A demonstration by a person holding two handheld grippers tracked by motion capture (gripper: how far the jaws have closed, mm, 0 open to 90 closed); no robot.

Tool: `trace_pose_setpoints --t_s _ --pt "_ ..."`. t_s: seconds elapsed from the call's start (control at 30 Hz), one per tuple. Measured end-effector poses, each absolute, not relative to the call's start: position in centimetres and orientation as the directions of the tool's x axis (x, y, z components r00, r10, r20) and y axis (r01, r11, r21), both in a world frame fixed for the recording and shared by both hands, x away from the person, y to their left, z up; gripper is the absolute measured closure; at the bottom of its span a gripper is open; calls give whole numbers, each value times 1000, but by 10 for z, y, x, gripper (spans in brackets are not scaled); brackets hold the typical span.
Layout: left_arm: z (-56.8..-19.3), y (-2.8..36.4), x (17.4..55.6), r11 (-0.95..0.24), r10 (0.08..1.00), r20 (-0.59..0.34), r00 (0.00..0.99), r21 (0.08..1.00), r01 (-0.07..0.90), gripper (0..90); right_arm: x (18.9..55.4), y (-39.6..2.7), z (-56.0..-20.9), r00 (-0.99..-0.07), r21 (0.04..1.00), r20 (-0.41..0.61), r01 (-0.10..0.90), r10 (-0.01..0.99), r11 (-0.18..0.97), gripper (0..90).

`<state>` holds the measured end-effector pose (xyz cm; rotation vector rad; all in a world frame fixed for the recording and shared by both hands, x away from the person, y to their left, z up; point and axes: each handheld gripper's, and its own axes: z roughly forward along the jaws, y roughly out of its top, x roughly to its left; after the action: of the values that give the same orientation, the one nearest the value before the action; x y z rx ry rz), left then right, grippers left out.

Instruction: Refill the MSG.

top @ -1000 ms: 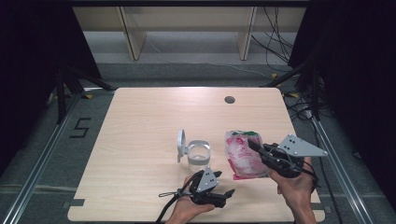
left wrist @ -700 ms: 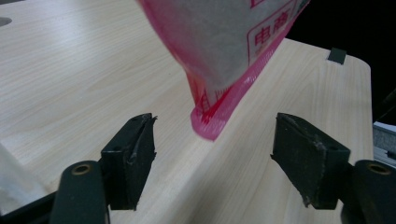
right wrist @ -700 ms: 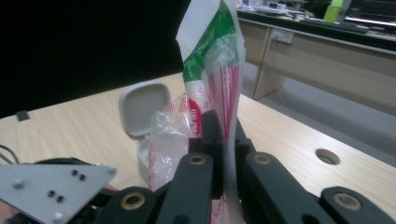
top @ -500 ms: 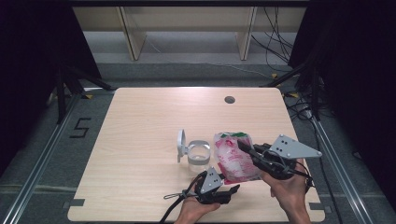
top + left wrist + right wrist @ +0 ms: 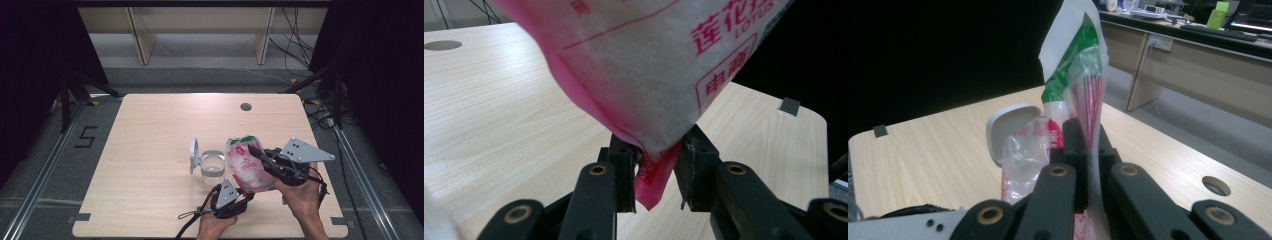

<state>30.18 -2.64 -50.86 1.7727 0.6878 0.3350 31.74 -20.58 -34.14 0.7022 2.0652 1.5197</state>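
High view: the pink-and-white printed plastic pouch with a green top hangs tilted in the lower centre-right of the frame, lifted above the pale wooden table. The right gripper, held by a hand entering from the bottom right, reaches in from the right and pinches the pouch's right edge near the top; its grey three-cornered plate sits above it. The left gripper, at the bottom centre, points up and to the right at the pouch's lower end. Just left of the pouch stands a small clear round container with a white hinged lid flipped open, resting on the table close beside the pouch; whether they touch cannot be told.

Left gripper view: the pouch fills the upper half of the frame, and its pink bottom corner drops down between the two black jaws of the left gripper. These jaws have just been closing, and they now stand against the corner on both sides, gripping the crumpled film, with the pink tip poking out below them.

Right gripper view: the right gripper has its jaws pressed together on the thin edge of the pouch, whose green and red-striped top rises above them in the middle of the frame. The white lid of the container shows to the left, behind the pouch.
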Motion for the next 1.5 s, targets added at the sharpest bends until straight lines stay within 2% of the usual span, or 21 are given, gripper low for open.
trace_pose_setpoints --t_s 0.97,1.1,1.17,1.33,1.5 --pt "-515 -43 319 -73 630 -195 751 949 308 724 358 -171 -349 -734 956 -61 151 677 250 900" --pt "-516 -45 324 -62 634 -204 746 948 312 726 362 -167 -350 -735 951 -102 126 671 283 900" --pt "-516 -45 324 -57 630 -211 747 947 315 727 364 -164 -351 -735 949 -80 150 674 277 900" --pt "-516 -49 325 -45 624 -217 750 949 312 729 368 -158 -353 -739 944 -112 129 664 303 900" --pt "-514 -52 326 -41 618 -221 755 949 312 731 369 -154 -353 -749 941 -99 143 655 306 900"
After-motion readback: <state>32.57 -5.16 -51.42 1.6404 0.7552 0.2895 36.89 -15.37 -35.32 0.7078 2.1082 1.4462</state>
